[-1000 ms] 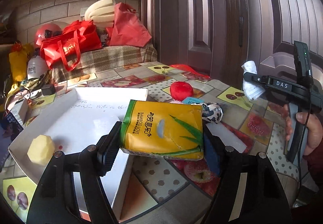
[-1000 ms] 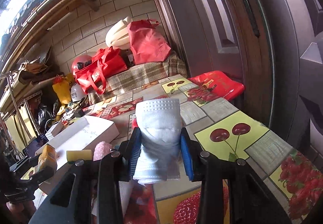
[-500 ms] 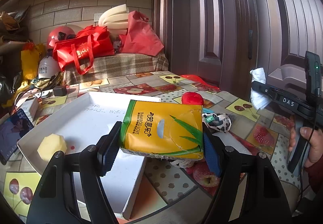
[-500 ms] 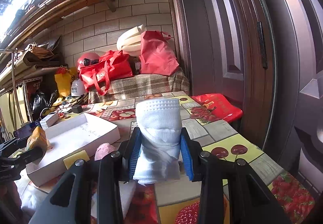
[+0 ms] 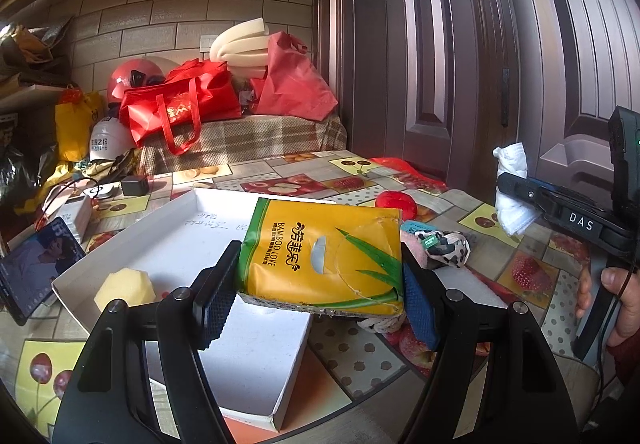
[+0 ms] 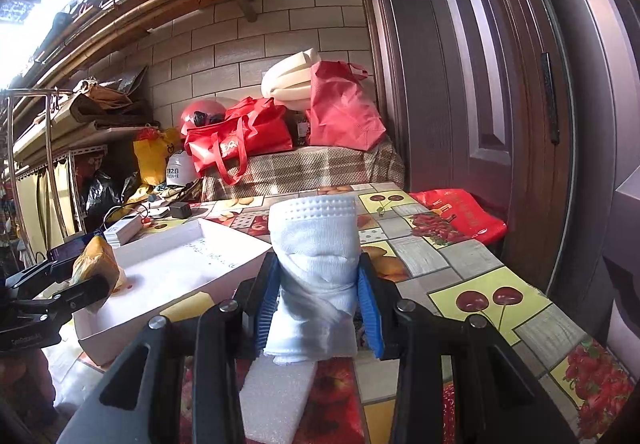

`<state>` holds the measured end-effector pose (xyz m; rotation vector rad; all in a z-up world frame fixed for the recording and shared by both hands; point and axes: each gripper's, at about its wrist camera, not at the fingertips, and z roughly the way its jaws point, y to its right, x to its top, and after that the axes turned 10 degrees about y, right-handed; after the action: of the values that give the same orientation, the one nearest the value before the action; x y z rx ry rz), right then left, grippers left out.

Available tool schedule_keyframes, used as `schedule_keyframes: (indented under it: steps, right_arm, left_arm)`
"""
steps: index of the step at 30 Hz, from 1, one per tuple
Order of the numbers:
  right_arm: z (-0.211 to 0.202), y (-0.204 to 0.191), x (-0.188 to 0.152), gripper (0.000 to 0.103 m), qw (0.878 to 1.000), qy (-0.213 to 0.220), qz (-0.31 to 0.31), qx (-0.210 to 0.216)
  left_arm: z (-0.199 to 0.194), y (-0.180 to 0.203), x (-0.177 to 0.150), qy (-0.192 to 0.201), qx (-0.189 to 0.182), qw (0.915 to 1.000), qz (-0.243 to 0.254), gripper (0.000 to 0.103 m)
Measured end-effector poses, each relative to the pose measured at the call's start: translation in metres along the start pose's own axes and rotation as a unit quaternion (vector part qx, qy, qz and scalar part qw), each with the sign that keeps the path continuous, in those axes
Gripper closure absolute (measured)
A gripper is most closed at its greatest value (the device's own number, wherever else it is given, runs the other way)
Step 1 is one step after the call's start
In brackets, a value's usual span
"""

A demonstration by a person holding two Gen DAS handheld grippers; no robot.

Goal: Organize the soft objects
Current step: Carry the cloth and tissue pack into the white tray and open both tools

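My left gripper (image 5: 316,304) is shut on a yellow tissue pack (image 5: 324,256), held above the near right edge of a white shallow box (image 5: 168,220). A pale yellow sponge (image 5: 124,286) lies in that box. My right gripper (image 6: 316,308) is shut on a rolled white cloth (image 6: 314,264), held upright above the table. In the left wrist view that right gripper (image 5: 516,200) hangs at the right with the cloth (image 5: 512,172). In the right wrist view the left gripper (image 6: 94,286) and the tissue pack (image 6: 94,260) are at the left, over the white box (image 6: 184,268).
On the fruit-print tablecloth (image 5: 360,356) lie a red soft ball (image 5: 396,202), a cow-print plush (image 5: 444,244) and a white foam block (image 6: 280,396). A phone (image 5: 32,268) and chargers sit left of the box. Red bags (image 5: 180,108) crowd the back; a door (image 5: 460,64) stands right.
The right gripper with the cloth has drifted sideways and rolled level; the box now sits closer under its left side. The left gripper has tilted up a little, still holding the pack.
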<state>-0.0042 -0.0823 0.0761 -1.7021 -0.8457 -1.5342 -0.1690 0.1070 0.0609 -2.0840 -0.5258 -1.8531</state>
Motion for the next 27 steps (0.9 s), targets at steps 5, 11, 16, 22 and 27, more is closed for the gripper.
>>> schedule_keyframes:
  steps: [5, 11, 16, 22, 27]
  right_arm:
    - [0.003, -0.018, -0.001, 0.065, 1.0, -0.004, -0.005, 0.027]
    - [0.006, -0.038, -0.002, 0.065, 0.998, -0.008, -0.014, 0.058]
    - [0.008, -0.052, -0.004, 0.065, 0.997, -0.013, -0.02, 0.079]
    - [0.014, -0.072, -0.006, 0.065, 0.994, -0.023, -0.027, 0.108]
    - [0.024, -0.092, -0.009, 0.065, 0.989, -0.033, -0.035, 0.136]
  left_arm:
    - [-0.008, -0.023, -0.001, 0.001, 0.033, 0.9995, -0.006, 0.029]
    - [-0.019, -0.051, -0.004, 0.004, 0.071, 0.9974, -0.014, 0.029]
    - [-0.024, -0.059, -0.006, 0.007, 0.083, 0.9963, -0.018, 0.029]
    - [-0.023, -0.059, -0.006, 0.004, 0.084, 0.9963, -0.017, 0.029]
    - [-0.019, -0.07, -0.007, 0.0, 0.099, 0.9951, -0.012, 0.029]
